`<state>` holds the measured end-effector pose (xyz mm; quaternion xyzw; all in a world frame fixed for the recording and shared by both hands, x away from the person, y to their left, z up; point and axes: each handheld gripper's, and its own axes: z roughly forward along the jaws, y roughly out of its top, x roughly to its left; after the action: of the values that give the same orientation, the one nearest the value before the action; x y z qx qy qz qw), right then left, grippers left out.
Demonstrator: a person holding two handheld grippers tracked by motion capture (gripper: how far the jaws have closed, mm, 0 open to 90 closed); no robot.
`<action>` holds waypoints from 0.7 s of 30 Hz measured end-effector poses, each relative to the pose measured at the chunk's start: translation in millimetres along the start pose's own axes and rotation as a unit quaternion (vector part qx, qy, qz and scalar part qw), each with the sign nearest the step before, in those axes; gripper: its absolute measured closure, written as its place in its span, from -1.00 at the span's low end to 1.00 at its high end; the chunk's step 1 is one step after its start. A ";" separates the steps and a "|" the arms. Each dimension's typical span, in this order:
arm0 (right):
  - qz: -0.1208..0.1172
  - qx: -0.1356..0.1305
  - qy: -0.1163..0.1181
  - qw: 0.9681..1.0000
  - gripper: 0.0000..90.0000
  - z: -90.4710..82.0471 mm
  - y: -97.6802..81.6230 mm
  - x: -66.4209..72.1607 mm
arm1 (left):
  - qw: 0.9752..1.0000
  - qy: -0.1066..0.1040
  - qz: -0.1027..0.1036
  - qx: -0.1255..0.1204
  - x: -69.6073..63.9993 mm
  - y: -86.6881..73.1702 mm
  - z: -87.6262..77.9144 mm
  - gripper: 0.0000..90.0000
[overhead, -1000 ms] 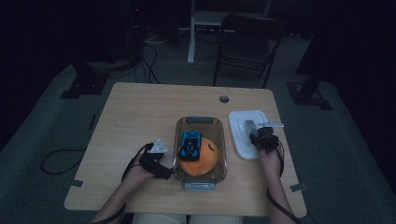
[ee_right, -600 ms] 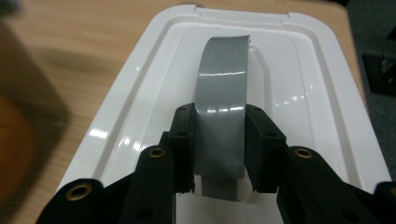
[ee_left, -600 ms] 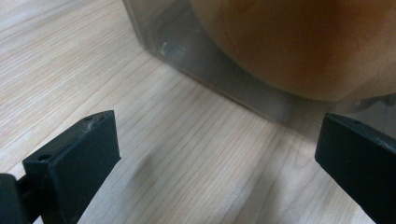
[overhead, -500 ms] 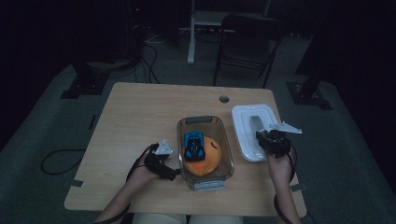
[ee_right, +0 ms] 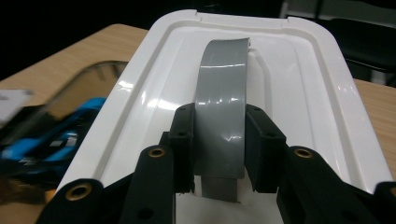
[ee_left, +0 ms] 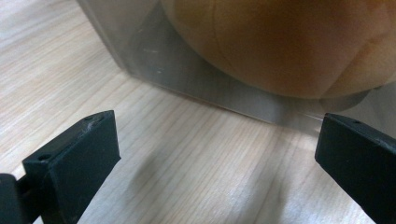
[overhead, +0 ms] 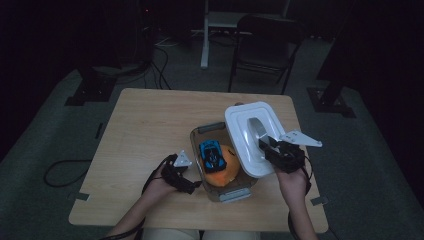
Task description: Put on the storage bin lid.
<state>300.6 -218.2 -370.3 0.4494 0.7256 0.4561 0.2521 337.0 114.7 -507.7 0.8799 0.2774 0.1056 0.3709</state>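
Observation:
A clear container [overhead: 235,192] stands on the wooden table [overhead: 150,120] with a blue toy car [overhead: 212,154] on top of an orange ball [overhead: 220,172] inside it. My right gripper [overhead: 267,146] is shut on the grey tape handle [ee_right: 222,116] of the white lid [overhead: 247,132], which hangs tilted above the container's right side. In the right gripper view the lid [ee_right: 299,93] stretches away from the jaws, with the car [ee_right: 60,135] at lower left. My left gripper [overhead: 192,186] rests open by the container's left wall [ee_left: 187,79], the ball [ee_left: 280,42] showing behind the wall.
A dark folding chair [overhead: 265,45] and a white stand [overhead: 207,35] are beyond the table's far edge. Cables [overhead: 65,172] trail over the floor at the left. Bare tabletop lies to the left and at the back.
My right gripper has lifted the white lid off the table at the right and carried it up and leftward over the container's edge. The left gripper has edged slightly toward the container.

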 end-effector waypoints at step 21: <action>-0.052 0.040 0.076 0.995 0.49 26.1 0.8 54.1 | 1.000 -0.020 0.013 0.013 -13.8 10.0 17.6 -0.99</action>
<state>295.8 -159.0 -379.1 0.3851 0.7825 0.4460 0.2014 336.6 90.6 -512.7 0.8902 0.2600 0.0889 0.3635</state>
